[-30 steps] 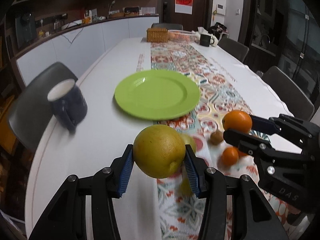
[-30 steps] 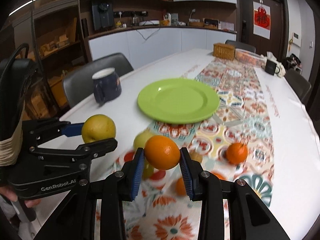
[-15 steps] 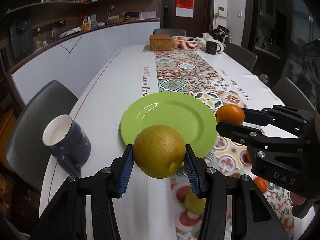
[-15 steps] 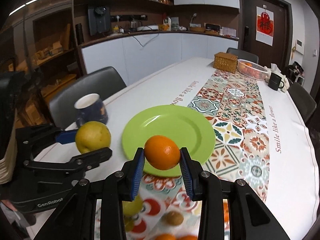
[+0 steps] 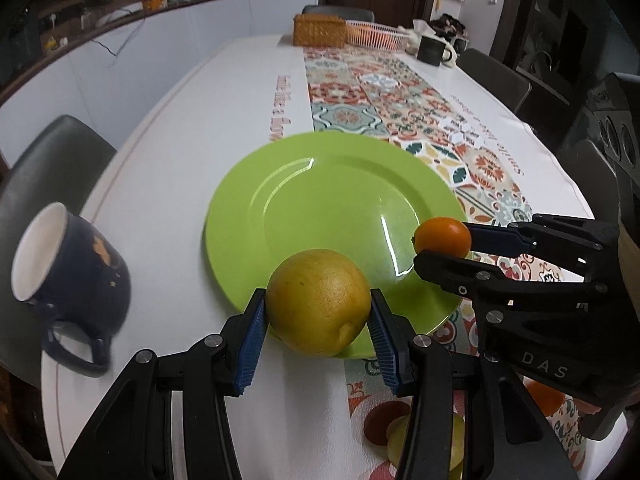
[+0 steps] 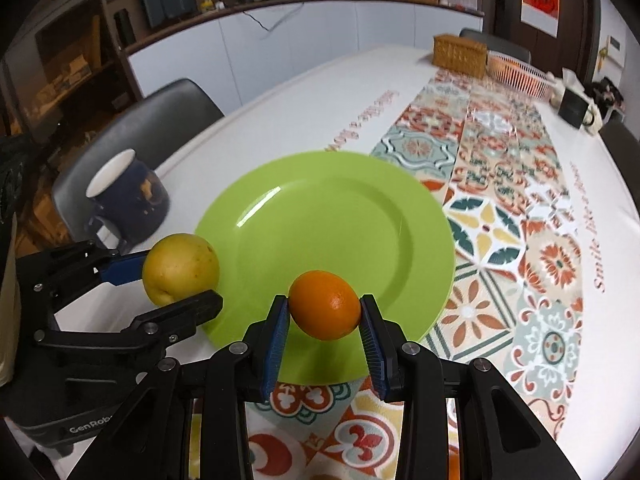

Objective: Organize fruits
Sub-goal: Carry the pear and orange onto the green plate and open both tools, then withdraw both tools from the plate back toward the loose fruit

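Green plate [image 5: 304,184] is sitting bare on the worktop [image 5: 168,168] in the left wrist view, and the left hand-held gripper [image 5: 318,322] is gripping a yellow fruit [image 5: 318,306] over its near rim, likely so the fruit lands on the plate on release. Beside it, the right hand-held gripper [image 5: 440,246] is carrying an orange [image 5: 442,236].

From the right wrist view, the right hand-held gripper [image 6: 324,318] is squeezing the orange [image 6: 324,305] above the plate's near edge [image 6: 340,372]; the blue mug [image 6: 128,196] is standing just beside the plate.

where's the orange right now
The orange is clamped in the right gripper, held over the near edge of the green plate, with the yellow fruit in the left gripper beside it.
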Available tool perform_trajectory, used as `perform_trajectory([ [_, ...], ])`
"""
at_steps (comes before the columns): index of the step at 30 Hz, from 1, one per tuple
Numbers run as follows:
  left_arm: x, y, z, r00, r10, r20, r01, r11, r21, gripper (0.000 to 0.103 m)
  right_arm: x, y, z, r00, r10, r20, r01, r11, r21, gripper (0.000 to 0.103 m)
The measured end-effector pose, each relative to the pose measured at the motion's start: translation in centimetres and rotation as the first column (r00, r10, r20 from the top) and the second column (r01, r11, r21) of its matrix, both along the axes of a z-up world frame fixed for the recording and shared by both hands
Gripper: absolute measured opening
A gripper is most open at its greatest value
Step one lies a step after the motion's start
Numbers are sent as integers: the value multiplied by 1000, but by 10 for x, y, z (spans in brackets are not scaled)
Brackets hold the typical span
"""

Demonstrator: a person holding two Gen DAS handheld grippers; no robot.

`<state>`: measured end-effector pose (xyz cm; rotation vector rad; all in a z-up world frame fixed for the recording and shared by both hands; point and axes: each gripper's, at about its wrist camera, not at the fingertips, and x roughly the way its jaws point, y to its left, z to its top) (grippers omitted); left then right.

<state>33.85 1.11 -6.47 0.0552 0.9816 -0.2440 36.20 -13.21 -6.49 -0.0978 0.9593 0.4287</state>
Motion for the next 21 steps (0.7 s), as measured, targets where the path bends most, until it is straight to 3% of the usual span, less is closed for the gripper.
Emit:
perform_trajectory([
  [5, 5, 0, -7, 999, 7, -33, -7, 1000, 5, 52, 4, -1, -8, 1000, -8, -11, 8, 1000, -13, 38],
  [8, -3, 1, 3, 1000, 18, 21, -19, 999, 30, 63, 2, -5, -5, 999, -32, 1, 32, 999, -22, 48],
  [12, -21, 3, 20, 997, 18, 69, -22, 998, 51, 63, -12, -15, 9, 997, -55, 51, 55, 998, -15, 48],
  [21, -82, 4, 64, 977, 54, 207, -66, 997, 47, 81, -78, -31, 56, 974, -98, 204, 94, 995, 33, 55],
])
